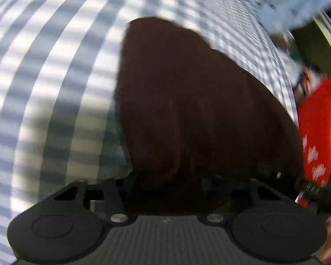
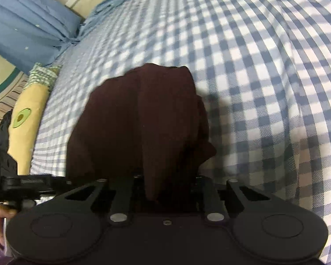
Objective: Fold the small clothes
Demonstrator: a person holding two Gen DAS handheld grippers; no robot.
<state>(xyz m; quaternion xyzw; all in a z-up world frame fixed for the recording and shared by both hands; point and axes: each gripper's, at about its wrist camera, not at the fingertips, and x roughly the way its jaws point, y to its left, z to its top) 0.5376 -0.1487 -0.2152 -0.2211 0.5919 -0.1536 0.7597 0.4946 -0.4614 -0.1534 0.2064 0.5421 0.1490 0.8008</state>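
Note:
A dark maroon garment lies bunched on the blue-and-white checked bedsheet. Its near end covers my left gripper, so the fingertips are hidden and I cannot see whether they grip it. In the right wrist view the same garment runs forward from my right gripper. That gripper's jaws stand close together, with a fold of the cloth pinched between them. The left gripper's black body shows at the left edge of that view, with a hand below it.
A blue pillow and a yellow avocado-print cushion lie along the bed's far left side. A red cloth with white prints sits at the right edge of the left wrist view. The checked sheet stretches wide to the right.

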